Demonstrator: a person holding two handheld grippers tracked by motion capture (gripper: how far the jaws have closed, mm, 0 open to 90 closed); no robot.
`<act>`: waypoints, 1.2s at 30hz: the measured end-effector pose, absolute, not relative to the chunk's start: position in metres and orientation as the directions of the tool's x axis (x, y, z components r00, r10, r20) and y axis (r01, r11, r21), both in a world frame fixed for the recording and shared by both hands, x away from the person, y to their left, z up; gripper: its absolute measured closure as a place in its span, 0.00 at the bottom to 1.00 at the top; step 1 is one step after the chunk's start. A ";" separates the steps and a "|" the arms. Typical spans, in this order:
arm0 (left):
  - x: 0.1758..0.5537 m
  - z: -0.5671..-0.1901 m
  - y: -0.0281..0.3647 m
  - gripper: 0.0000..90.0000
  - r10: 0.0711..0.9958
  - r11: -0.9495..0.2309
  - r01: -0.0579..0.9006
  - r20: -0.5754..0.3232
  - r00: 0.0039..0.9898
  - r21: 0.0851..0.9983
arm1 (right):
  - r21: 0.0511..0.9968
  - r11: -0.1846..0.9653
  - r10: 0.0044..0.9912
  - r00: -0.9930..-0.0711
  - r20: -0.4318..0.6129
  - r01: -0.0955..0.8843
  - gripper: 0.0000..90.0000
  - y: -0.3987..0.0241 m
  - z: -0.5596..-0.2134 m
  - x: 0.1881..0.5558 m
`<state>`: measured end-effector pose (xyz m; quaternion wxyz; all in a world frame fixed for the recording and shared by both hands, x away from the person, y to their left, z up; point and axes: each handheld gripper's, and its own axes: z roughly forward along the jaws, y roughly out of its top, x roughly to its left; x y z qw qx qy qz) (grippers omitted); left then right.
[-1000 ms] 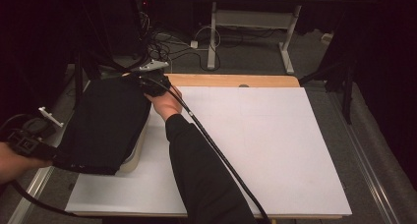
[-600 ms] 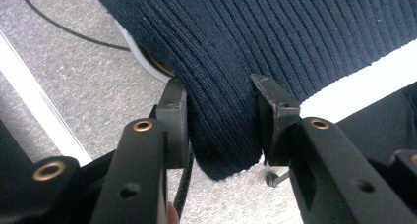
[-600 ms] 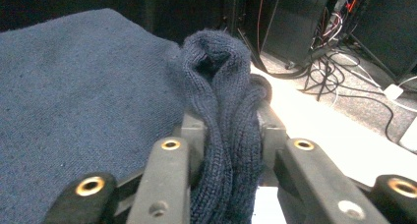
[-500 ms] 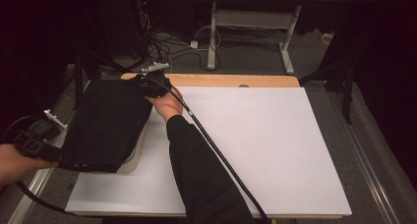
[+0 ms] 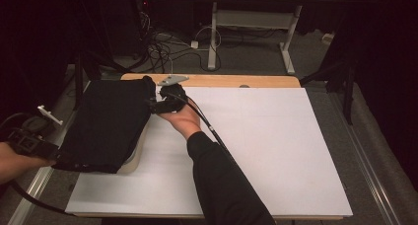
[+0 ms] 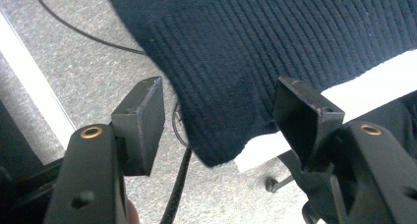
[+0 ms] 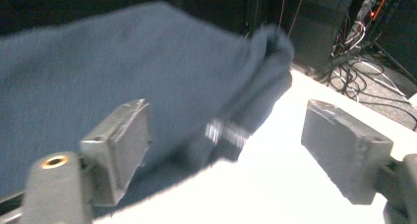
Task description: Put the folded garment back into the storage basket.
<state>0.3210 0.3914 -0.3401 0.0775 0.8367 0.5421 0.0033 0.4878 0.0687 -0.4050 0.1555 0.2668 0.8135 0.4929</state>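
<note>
Now the folded dark sweater (image 5: pixel 106 124) lies at the left end of your white table (image 5: pixel 276 151), its near left corner hanging past the table's edge. Your left gripper (image 6: pixel 216 116) has just been opening; its jaws stand spread either side of that ribbed corner without pressing on it. Your right gripper (image 5: pixel 165 104) sits just beside the sweater's far right edge, and its jaws have just been opening too, spread wide with nothing pinched. Its cable (image 5: pixel 212 131) trails back along your dark sleeve (image 5: pixel 222 185).
</note>
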 end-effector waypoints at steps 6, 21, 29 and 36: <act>0.320 -0.336 0.392 0.40 0.912 -0.392 0.910 -0.074 0.404 0.132 | 0.885 0.370 0.578 -0.816 0.019 0.282 0.14 0.046 -0.422 0.465; 0.324 -0.325 0.380 0.46 0.910 -0.402 0.905 -0.046 0.412 0.142 | 0.890 0.363 0.605 -0.797 0.002 0.277 0.00 -0.007 -0.447 0.416; 0.331 -0.326 0.366 0.94 0.894 -0.443 0.864 0.051 0.444 0.238 | 0.893 0.362 0.619 -0.785 -0.015 0.268 0.00 -0.040 -0.454 0.389; 0.344 -0.340 0.356 0.96 0.893 -0.448 0.862 0.071 0.445 0.235 | 0.891 0.370 0.630 -0.776 -0.033 0.262 0.00 -0.067 -0.458 0.369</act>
